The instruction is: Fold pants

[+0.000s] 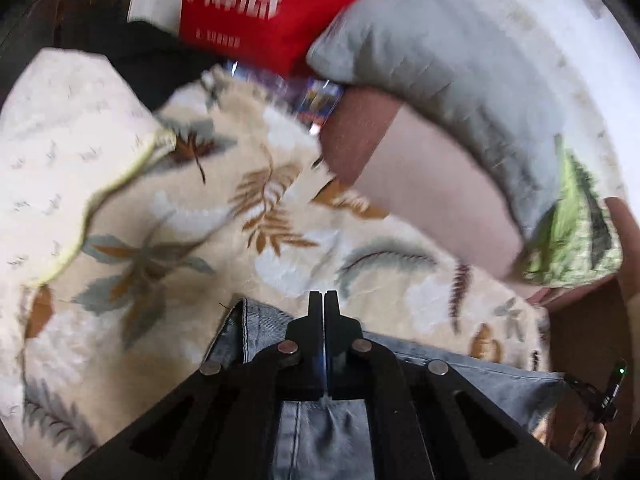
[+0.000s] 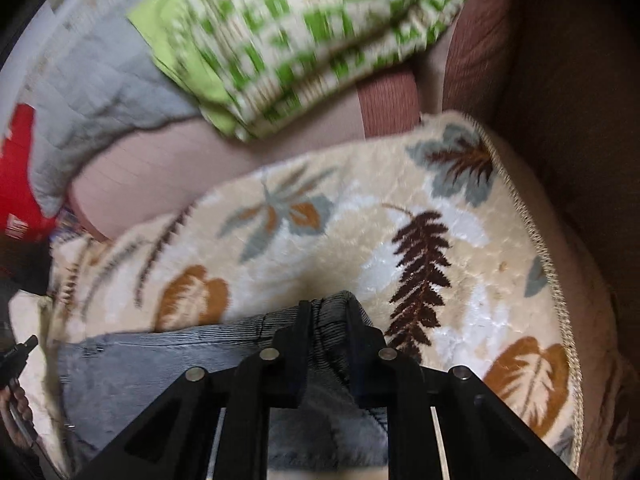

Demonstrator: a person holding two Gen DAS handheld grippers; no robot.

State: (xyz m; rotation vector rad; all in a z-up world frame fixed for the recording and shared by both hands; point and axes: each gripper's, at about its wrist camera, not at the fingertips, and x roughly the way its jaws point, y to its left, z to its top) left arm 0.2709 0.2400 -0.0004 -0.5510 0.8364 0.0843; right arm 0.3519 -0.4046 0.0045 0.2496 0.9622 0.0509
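Holding grey-blue ribbed corduroy pants point(image 1: 460, 376) over cream leaf-patterned plush blanket point(image 1: 168, 216). Left black two-finger gripper point(image 1: 324, 300) pinched together on hem edge; right black gripper point(image 2: 328, 312) clamps bunched fabric. We judge cloth soft, limp, fairly light; we grip seams, corners.

The pants point(image 2: 160, 364) are ribbed grey-blue corduroy cloth, matt; under them the blanket point(image 2: 340, 240) is plush, slightly sheeny fleece; each gripper point(image 1: 324, 300) is matt black plastic with 4 shiny metal pins.
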